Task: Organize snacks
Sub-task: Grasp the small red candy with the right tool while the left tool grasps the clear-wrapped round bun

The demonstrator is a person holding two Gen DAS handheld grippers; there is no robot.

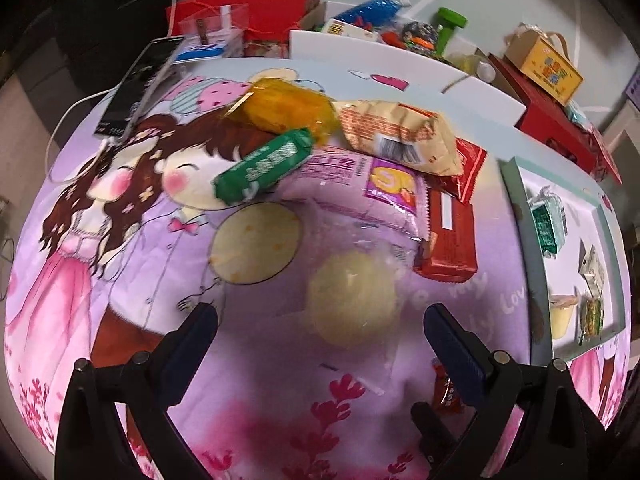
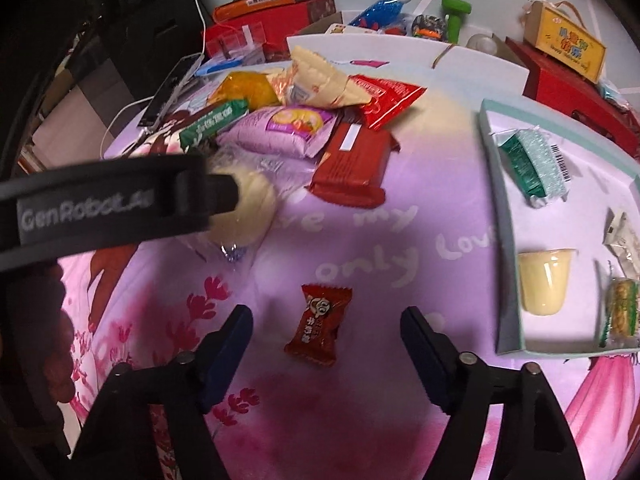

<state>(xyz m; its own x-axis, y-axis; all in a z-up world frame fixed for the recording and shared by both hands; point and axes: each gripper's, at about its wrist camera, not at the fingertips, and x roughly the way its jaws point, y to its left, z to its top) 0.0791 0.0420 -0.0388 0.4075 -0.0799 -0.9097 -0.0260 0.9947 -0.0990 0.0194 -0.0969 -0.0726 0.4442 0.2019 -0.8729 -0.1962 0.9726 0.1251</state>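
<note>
A round pale pastry in a clear wrapper lies on the cartoon-print cloth, and my left gripper is open around its near side without touching it. A small red candy lies flat between the spread fingers of my right gripper, which is open, with a gap on each side. In the right wrist view, one black finger of the left gripper reaches in from the left over the same pastry. Behind it sits a pile of snack packets: orange, green, purple, beige and red.
A shallow pale-green tray on the right holds a green packet, a yellow jelly cup and other small snacks. A phone lies at the far left. Red and orange boxes, a yellow carton and a blue bottle crowd the back.
</note>
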